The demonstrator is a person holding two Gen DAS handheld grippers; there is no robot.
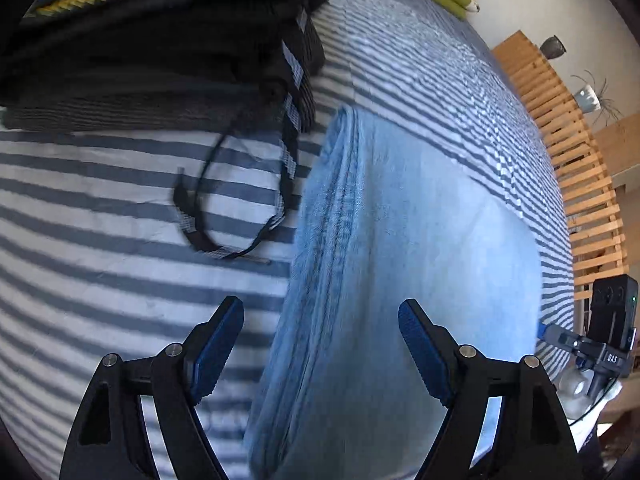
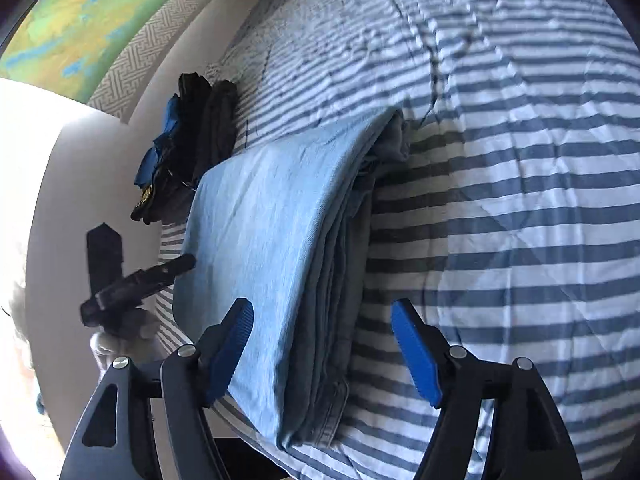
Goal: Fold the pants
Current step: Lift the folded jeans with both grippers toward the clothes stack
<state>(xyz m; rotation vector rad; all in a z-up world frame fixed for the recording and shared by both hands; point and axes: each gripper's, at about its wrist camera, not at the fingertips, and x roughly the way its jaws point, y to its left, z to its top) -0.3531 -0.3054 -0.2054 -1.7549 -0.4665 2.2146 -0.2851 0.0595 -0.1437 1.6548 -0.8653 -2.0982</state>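
Note:
Light blue jeans (image 1: 400, 240) lie folded in a thick pad on the striped bed cover (image 1: 100, 200). My left gripper (image 1: 320, 312) stands open above the jeans' left folded edge, one pad over the cover, the other over the denim, neither pressing. In the right wrist view the same folded jeans (image 2: 280, 220) show stacked layers along their right edge. My right gripper (image 2: 322, 312) is open astride that edge, pads clear of the cloth. The left gripper (image 2: 136, 280) appears at the jeans' far side, and the right gripper's body (image 1: 600, 328) shows at the left view's right edge.
A pile of dark folded clothes (image 1: 160, 52) with a loose black drawstring (image 1: 224, 208) sits on the bed beside the jeans; it is the dark pile (image 2: 188, 140) in the right view. A wooden slatted frame (image 1: 568, 152) and potted plants stand past the bed's edge.

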